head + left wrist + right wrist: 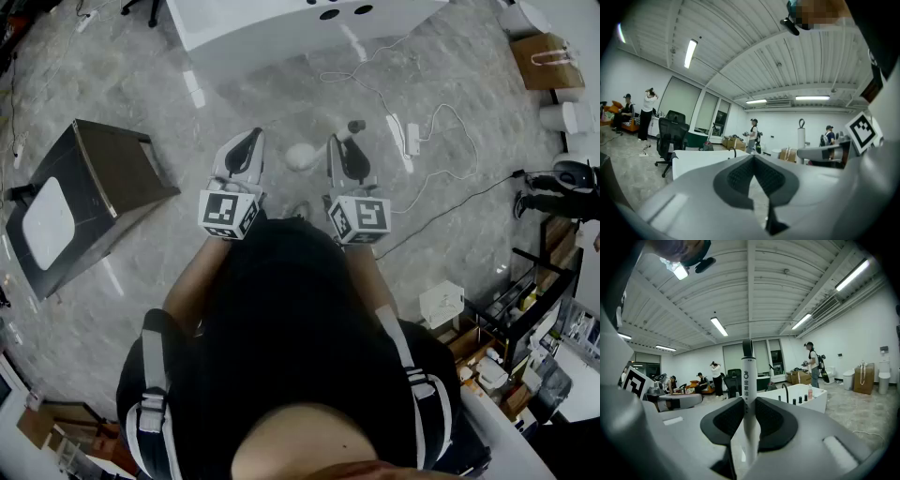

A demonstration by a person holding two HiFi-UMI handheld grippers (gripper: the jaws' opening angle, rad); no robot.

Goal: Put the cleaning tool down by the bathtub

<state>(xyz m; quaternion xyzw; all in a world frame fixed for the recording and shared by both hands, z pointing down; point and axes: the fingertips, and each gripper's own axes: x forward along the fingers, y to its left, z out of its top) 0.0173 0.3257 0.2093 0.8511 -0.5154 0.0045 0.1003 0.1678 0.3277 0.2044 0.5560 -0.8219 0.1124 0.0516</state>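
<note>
The cleaning tool [748, 376] is a white stick with a black top and printed signs, and it stands upright between the dark pads of my right gripper [749, 417], which is shut on it. In the head view the right gripper [348, 156] is held out in front of the person. A white round thing [300, 156] lies just left of it. My left gripper [245, 152] is level beside it, and its pads [740, 174] meet with nothing between them. The white bathtub [272, 26] stands ahead on the marble floor, also seen in the right gripper view [802, 397].
A dark open box [84, 197] with a white panel sits on the floor at left. White cables and a power strip [411, 139] trail at right of the grippers. A paper bag [547, 60] and shelves [525, 309] stand at right. Several people [716, 378] are in the background.
</note>
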